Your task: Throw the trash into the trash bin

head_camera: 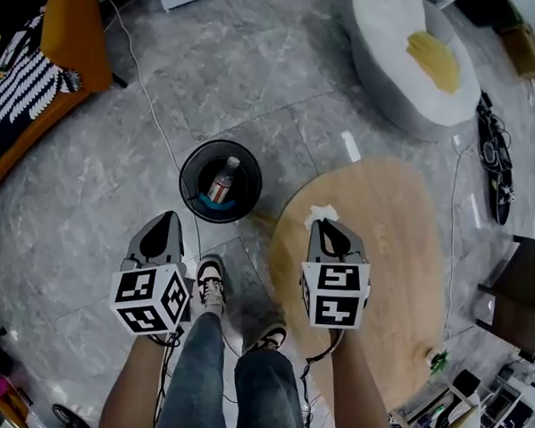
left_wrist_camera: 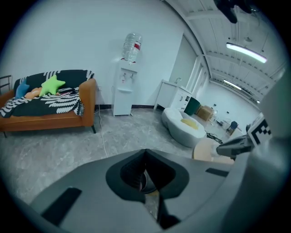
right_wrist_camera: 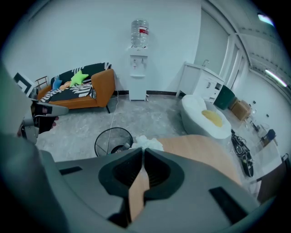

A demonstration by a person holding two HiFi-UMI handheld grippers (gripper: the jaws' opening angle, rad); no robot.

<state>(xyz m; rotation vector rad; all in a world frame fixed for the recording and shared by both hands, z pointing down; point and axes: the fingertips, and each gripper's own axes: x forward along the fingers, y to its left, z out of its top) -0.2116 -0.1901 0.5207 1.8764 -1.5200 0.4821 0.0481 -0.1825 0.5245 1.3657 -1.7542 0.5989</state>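
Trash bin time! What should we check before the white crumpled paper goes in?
1. Crumpled paper pinched in the right gripper jaws: ok.
2. Trash bin open on top: ok.
3. Room inside: ok, only a bottle and something blue at the bottom.
4. Paper above the bin: not ok, it is over the wooden table edge, beside the bin.
5. Left gripper empty, jaws together, off the bin: ok.
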